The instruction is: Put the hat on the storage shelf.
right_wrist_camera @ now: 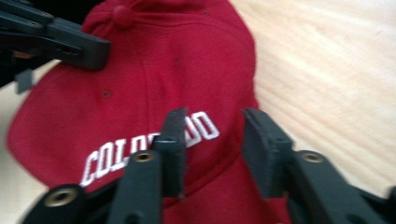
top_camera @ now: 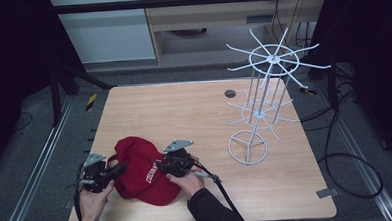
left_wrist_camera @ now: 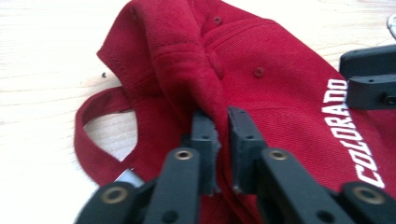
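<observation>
A red cap (top_camera: 139, 175) with white "COLORADO" lettering lies near the front edge of the wooden table (top_camera: 194, 110). My left gripper (top_camera: 117, 170) is at the cap's left side. In the left gripper view it (left_wrist_camera: 223, 122) is shut on a raised fold of the cap's (left_wrist_camera: 261, 74) crown fabric, with the back strap (left_wrist_camera: 93, 140) to its left. My right gripper (top_camera: 160, 165) is at the cap's right side. In the right gripper view it (right_wrist_camera: 212, 135) stands open over the cap's (right_wrist_camera: 140, 74) front panel, one jaw across the lettering (right_wrist_camera: 144, 154).
A white wire display rack (top_camera: 261, 105) with spoked arms stands on the right half of the table, its ring base (top_camera: 248, 147) close to the right hand. A dark round grommet (top_camera: 230, 93) sits at the back. The table's front edge is just below the cap.
</observation>
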`<state>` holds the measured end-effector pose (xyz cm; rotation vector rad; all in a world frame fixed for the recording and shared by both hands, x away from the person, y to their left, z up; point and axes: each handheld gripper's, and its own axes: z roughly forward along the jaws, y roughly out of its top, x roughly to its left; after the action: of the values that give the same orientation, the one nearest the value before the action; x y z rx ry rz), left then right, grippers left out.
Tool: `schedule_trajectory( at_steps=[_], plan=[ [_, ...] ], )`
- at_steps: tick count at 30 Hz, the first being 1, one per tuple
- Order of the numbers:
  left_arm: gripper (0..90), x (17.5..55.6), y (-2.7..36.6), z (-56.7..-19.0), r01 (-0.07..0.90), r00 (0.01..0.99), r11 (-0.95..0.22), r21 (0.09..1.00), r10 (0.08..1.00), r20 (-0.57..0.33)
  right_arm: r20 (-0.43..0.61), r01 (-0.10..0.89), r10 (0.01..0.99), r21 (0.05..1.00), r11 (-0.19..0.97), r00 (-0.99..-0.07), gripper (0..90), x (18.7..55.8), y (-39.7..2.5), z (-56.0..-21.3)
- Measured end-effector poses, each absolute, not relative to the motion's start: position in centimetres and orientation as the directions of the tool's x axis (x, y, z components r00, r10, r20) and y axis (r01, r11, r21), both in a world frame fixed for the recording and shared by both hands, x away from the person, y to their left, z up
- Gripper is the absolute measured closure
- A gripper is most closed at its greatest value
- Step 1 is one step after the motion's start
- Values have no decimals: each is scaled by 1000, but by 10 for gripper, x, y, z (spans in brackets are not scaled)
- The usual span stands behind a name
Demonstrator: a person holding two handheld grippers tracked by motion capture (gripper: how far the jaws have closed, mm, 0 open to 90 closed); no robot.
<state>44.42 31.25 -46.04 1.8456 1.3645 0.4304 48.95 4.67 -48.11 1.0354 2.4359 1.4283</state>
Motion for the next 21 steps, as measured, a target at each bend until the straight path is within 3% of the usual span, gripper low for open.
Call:
schedule_trajectory(
  at_steps=[5,10,14,21],
  plan=[
    [854,452,309,-459,640,381,-135,756,910,-160,188,478,620,808,344,-762,893,488,43,-476],
    [856,465,301,-457,624,397,-156,765,907,-140,144,478,621,775,413,-770,900,484,34,-478],
    [858,467,296,-457,606,416,-182,775,902,-114,151,478,644,796,370,-750,900,487,23,-475],
    [859,465,285,-458,582,483,-214,785,867,-122,159,450,668,845,288,-727,633,495,24,-469]
  ],
)
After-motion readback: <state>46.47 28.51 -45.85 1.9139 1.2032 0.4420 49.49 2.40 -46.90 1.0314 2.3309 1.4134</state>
